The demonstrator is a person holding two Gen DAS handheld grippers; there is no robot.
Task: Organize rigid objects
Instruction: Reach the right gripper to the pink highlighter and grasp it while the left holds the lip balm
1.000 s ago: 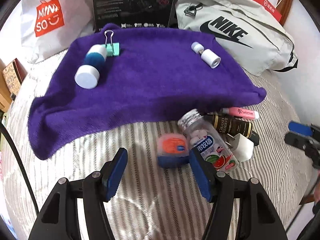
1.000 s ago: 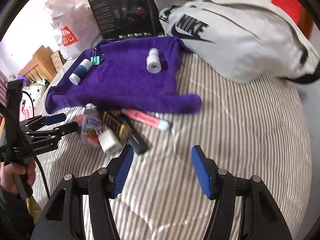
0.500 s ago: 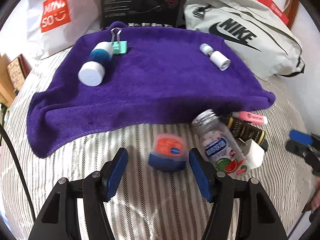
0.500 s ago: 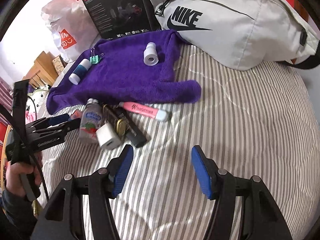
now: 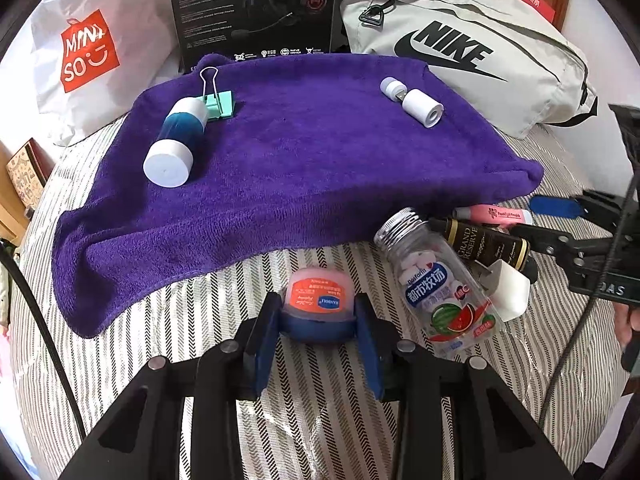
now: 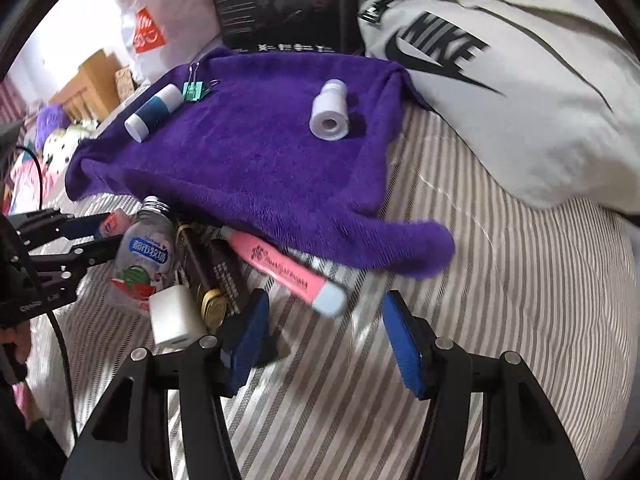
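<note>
My left gripper (image 5: 318, 322) is shut on a small jar with a pink lid and blue base (image 5: 317, 304) on the striped bed. The jar's pink lid (image 6: 114, 222) shows in the right wrist view, between the left gripper's fingers. Beside it lie a clear candy bottle (image 5: 436, 280), a white charger (image 5: 508, 292), a dark tube (image 5: 484, 242) and a pink highlighter (image 6: 286, 270). My right gripper (image 6: 324, 330) is open, just in front of the highlighter's white cap. On the purple towel (image 5: 304, 152) lie a blue-white bottle (image 5: 176, 142), a green binder clip (image 5: 216, 102) and a white cylinder (image 5: 416, 100).
A grey Nike bag (image 5: 472, 52), a black box (image 5: 256, 8) and a white Miniso bag (image 5: 88, 48) stand behind the towel. The right gripper shows at the right of the left wrist view (image 5: 576, 236). Striped bedding (image 6: 500, 320) lies to the right.
My left gripper moved forward and closed on the small jar. My right gripper moved in towards the pink highlighter and stayed open.
</note>
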